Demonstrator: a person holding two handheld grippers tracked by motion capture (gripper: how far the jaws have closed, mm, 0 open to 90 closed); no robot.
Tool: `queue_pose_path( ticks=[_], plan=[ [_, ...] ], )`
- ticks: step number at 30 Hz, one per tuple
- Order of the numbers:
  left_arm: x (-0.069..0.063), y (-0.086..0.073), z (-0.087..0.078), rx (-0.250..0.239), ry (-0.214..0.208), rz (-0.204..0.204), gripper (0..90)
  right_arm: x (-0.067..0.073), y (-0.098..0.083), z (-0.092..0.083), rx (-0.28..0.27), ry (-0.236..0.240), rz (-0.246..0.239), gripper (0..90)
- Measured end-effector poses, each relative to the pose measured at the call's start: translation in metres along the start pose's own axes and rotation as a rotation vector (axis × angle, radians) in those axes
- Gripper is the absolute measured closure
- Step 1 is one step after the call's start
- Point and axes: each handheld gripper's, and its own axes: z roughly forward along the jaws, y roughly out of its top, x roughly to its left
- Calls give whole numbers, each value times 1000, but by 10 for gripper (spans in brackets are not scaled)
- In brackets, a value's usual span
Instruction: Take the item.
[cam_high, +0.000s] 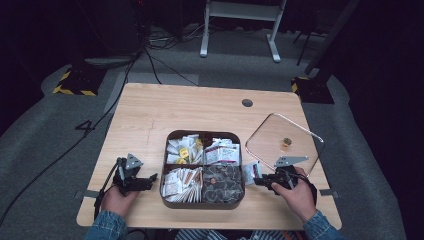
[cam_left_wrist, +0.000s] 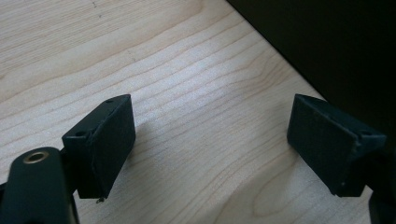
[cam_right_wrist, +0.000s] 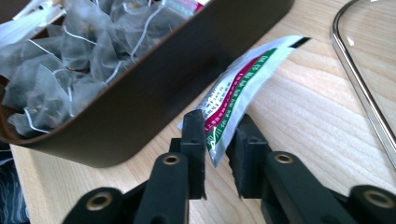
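Dark room, grey carpet, cables trailing off at 10 o'clock, and a light wooden desk (cam_high: 200, 107) in the middle of the high view. Dead centre on it sits a dark brown four-compartment tray (cam_high: 202, 204): small white and yellow packets at 11 o'clock, white sachets with red print at 1 o'clock, paper sticks at 7 o'clock, mesh tea bags at 5 o'clock. A clear lid with a metal rim (cam_high: 284, 141) lies flat at 3 o'clock of the tray, just beside it. The left hand-held gripper (cam_high: 150, 179) is at 9 o'clock of the tray, low over the desk, pointing at the tray wall. The right hand-held gripper (cam_high: 257, 181) is at the tray's 3 o'clock side, with a white sachet (cam_high: 251, 171) at its tips, right up against the tray's outer wall.

Left gripper view: plain wood grain between the two black pads (cam_left_wrist: 105, 144), which stand wide apart with nothing in between; the dark tray wall fills the 1 o'clock corner.

Right gripper view: the sachet (cam_right_wrist: 243, 88), white with red and green print, runs from between the jaws up toward 1 o'clock, outside the tray (cam_right_wrist: 154, 98) and leaning on its wall. The jaws are only slightly apart; the left pad touches the sachet, the right one shows a small gap, so it's not really clamped. Tea bags (cam_right_wrist: 60, 70) sit inside the tray at 10 o'clock, lid rim (cam_right_wrist: 359, 84) at 3 o'clock.
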Motion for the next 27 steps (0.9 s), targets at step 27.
queue_pose_path(
  ticks=[27],
  plan=[
    [0,0,0,0,0,-1,157,-15,-6,-11,-25,-113,-16,439]
  ],
)
